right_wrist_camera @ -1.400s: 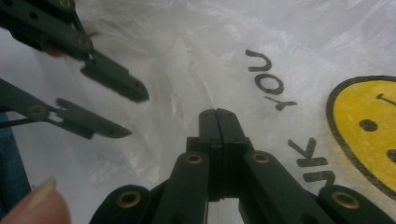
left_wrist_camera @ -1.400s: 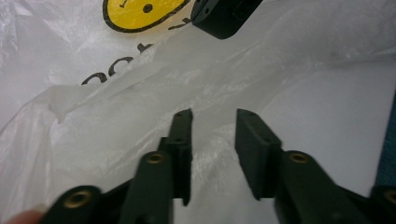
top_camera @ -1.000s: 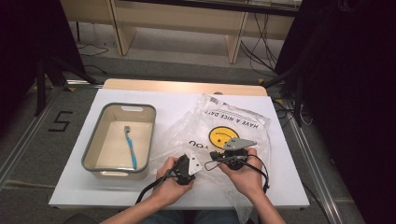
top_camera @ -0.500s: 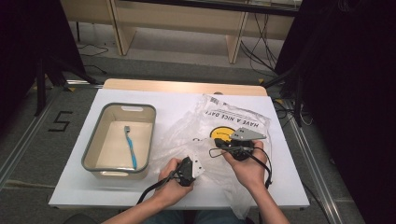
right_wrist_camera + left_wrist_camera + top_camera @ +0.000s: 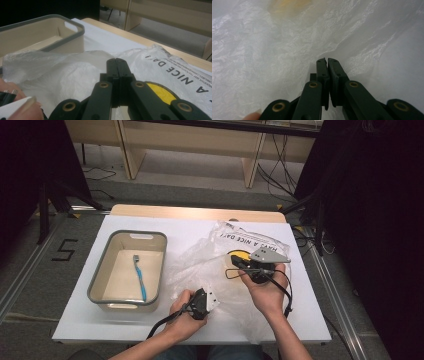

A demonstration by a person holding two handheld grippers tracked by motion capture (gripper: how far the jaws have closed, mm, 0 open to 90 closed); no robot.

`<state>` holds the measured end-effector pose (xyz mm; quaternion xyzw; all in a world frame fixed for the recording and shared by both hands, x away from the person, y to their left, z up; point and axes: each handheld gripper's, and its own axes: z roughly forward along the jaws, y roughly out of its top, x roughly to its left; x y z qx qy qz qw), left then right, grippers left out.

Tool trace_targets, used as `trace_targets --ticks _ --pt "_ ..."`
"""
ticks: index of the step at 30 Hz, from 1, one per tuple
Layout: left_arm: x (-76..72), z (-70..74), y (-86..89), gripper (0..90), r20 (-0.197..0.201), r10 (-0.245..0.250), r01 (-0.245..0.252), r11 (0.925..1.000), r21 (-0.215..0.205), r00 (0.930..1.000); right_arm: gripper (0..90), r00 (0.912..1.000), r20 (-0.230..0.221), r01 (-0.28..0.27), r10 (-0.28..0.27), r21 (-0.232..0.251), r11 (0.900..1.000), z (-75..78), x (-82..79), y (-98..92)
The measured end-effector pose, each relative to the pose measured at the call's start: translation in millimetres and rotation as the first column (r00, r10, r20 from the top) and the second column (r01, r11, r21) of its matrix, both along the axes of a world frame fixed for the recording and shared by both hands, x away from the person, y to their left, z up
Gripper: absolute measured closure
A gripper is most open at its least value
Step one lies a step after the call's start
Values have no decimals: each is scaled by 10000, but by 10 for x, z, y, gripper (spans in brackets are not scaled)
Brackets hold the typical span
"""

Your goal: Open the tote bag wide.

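Right gripper (image 5: 239, 264) risen, both fingers pinching one plastic bag (image 5: 220, 270) (seemingly), left gripper (image 5: 209, 296) too.

- The place looks like a lab or test room set up for recording — not a home or a shop.
- A small table (image 5: 150, 227) with a white top and a pale wooden edge stands alone on a grey carpet floor (image 5: 200, 195).
- Metal rails (image 5: 20, 270) run along the floor on both sides of the table, and a black number five (image 5: 64, 250) is marked on the floor beside the left one.
- Black curtains (image 5: 370, 220) or dark screens close off both sides.
- Loose cables (image 5: 275, 175) lie on the floor under plain wooden benches (image 5: 200, 140) at the back — a workroom look.
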<state>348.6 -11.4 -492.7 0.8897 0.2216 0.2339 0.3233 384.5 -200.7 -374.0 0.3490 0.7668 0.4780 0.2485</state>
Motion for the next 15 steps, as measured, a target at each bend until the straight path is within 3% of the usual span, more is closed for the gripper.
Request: trace_targets --ticks 10,15 --pt "-6 -4 -6 868 69 65 -65 10000 -28 10000 900 9984 556 80 -87 134 9999 93 -1 9" --pt "-3 -4 -2 866 79 76 -76 10000 -16 9999 900 9986 529 80 -91 210 9997 82 9 7"
